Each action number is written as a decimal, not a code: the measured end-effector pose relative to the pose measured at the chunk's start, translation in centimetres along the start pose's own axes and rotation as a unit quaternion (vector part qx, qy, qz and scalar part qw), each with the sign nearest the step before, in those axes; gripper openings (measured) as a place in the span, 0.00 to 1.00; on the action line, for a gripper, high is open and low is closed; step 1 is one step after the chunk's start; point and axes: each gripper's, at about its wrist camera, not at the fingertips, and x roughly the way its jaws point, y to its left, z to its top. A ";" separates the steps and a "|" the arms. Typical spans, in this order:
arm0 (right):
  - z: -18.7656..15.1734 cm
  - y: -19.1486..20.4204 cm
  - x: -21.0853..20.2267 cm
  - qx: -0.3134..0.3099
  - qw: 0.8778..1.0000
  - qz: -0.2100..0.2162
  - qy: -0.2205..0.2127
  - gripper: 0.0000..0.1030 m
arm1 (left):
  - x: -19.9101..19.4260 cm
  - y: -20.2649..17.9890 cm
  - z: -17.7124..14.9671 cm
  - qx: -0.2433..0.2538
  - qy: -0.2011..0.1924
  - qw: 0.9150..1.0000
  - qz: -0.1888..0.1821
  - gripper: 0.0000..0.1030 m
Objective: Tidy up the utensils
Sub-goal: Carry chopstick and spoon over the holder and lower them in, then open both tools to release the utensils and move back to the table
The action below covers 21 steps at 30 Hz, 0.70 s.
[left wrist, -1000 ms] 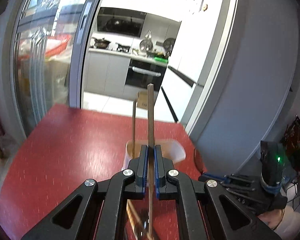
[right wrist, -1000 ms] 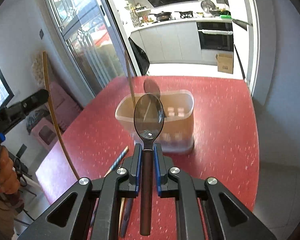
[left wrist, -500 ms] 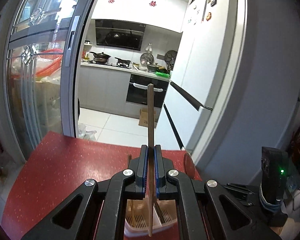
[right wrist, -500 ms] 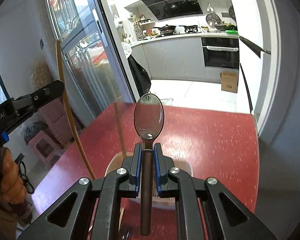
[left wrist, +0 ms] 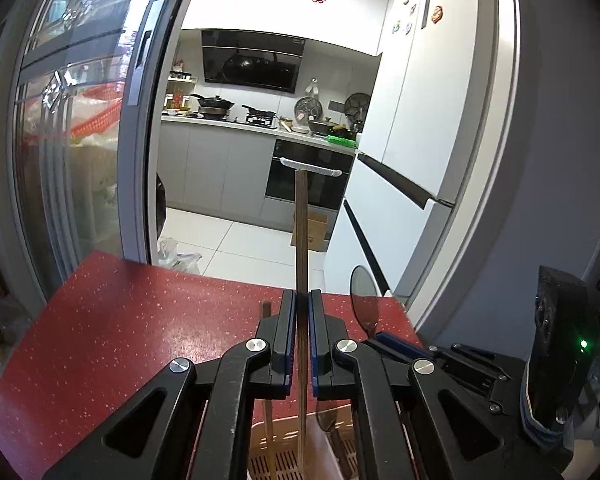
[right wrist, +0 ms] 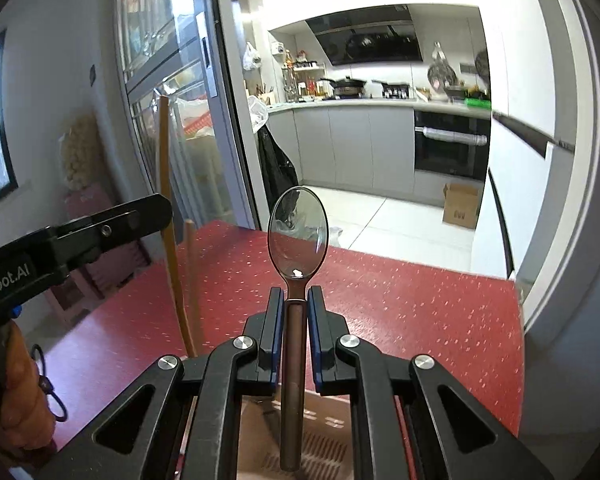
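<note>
My left gripper (left wrist: 299, 304) is shut on a wooden chopstick (left wrist: 300, 232) held upright; its lower end hangs over the beige utensil holder (left wrist: 284, 456) below the jaws. A second chopstick (left wrist: 267, 360) stands in the holder. My right gripper (right wrist: 296, 304) is shut on a spoon (right wrist: 298, 232) with a brown handle, bowl up, held above the holder (right wrist: 324, 432). The spoon's bowl also shows in the left wrist view (left wrist: 364, 300). The left gripper (right wrist: 100, 232) with its chopstick (right wrist: 168, 208) shows at the left of the right wrist view.
The red speckled table (left wrist: 140, 320) reaches to a glass sliding door (left wrist: 80, 140) and the kitchen doorway. A white fridge (left wrist: 420, 120) and a grey wall (right wrist: 572, 200) stand at the table's right. A cardboard box (right wrist: 460, 204) sits on the kitchen floor.
Both grippers have risen and tilted up above the holder, which dropped from mid-frame to under the jaws. The chopstick and spoon stay gripped.
</note>
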 end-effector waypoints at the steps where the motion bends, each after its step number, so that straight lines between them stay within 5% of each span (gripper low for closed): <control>1: -0.3 0.2 0.2 -0.009 1.000 -0.005 -0.003 0.12 | 0.2 0.1 -0.5 -0.002 -0.002 1.000 0.001 0.33; 21: -5.9 3.1 0.5 -0.084 0.996 -0.018 0.020 0.13 | -0.5 0.6 -7.0 0.027 0.025 0.998 0.055 0.33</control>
